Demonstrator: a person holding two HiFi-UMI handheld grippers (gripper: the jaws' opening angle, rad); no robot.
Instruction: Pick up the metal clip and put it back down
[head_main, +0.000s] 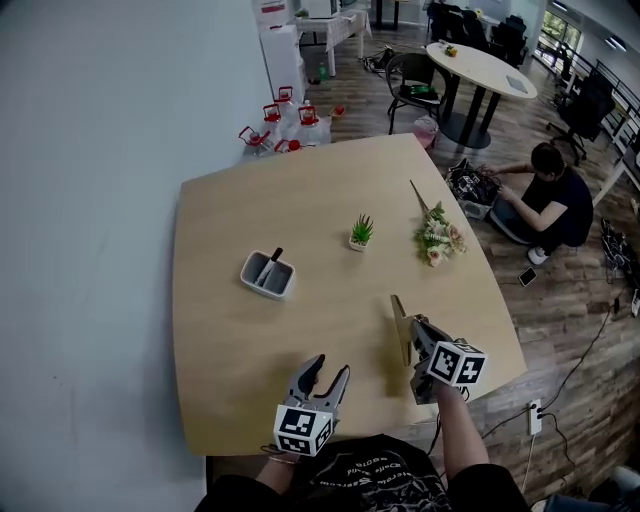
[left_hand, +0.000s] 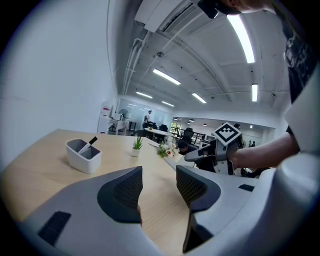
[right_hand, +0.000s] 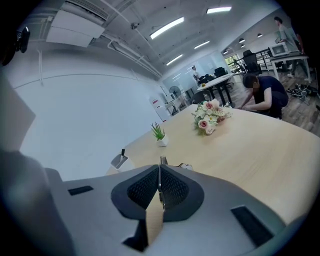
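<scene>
My right gripper (head_main: 413, 327) hovers over the table's front right part, shut on the metal clip (head_main: 399, 322), a thin strip that sticks out past the jaws. In the right gripper view the clip (right_hand: 162, 161) is pinched edge-on between the two dark pads, and only its tip shows beyond them. My left gripper (head_main: 326, 377) is near the table's front edge, open, with nothing between its fingers (left_hand: 124, 192). From the left gripper view the right gripper (left_hand: 192, 156) appears to the right, above the tabletop.
On the wooden table (head_main: 220, 330) stand a white pen holder (head_main: 268, 274), a small potted plant (head_main: 361, 232) and a flower bunch (head_main: 437, 236). A person (head_main: 548, 195) crouches on the floor at the right. Water jugs (head_main: 285, 125) stand behind the table.
</scene>
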